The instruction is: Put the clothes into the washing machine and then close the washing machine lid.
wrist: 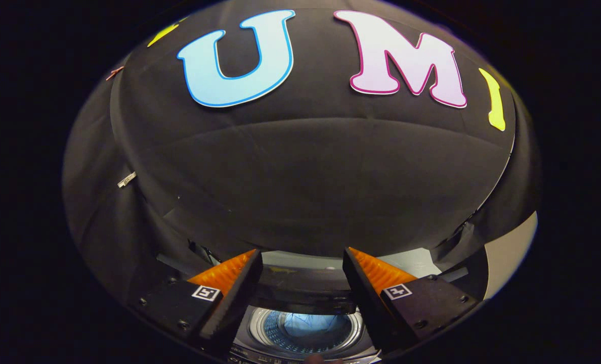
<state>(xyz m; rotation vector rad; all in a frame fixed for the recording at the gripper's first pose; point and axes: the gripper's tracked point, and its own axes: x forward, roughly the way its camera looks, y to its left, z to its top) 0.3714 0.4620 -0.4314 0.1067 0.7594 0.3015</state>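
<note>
My gripper (303,260) is open, its two fingers spread wide with nothing between them. Below and between the fingers lies the washing machine (304,349), seen from above with its round metal drum (305,331) exposed. A light blue piece of clothing (308,323) lies inside the drum. The raised dark lid (303,290) stands at the back of the drum opening, just beyond the fingers.
The black cloth booth wall (305,177) rises right behind the machine. A pale surface (412,263) shows behind the machine to the right, and a light panel (513,247) stands at the far right.
</note>
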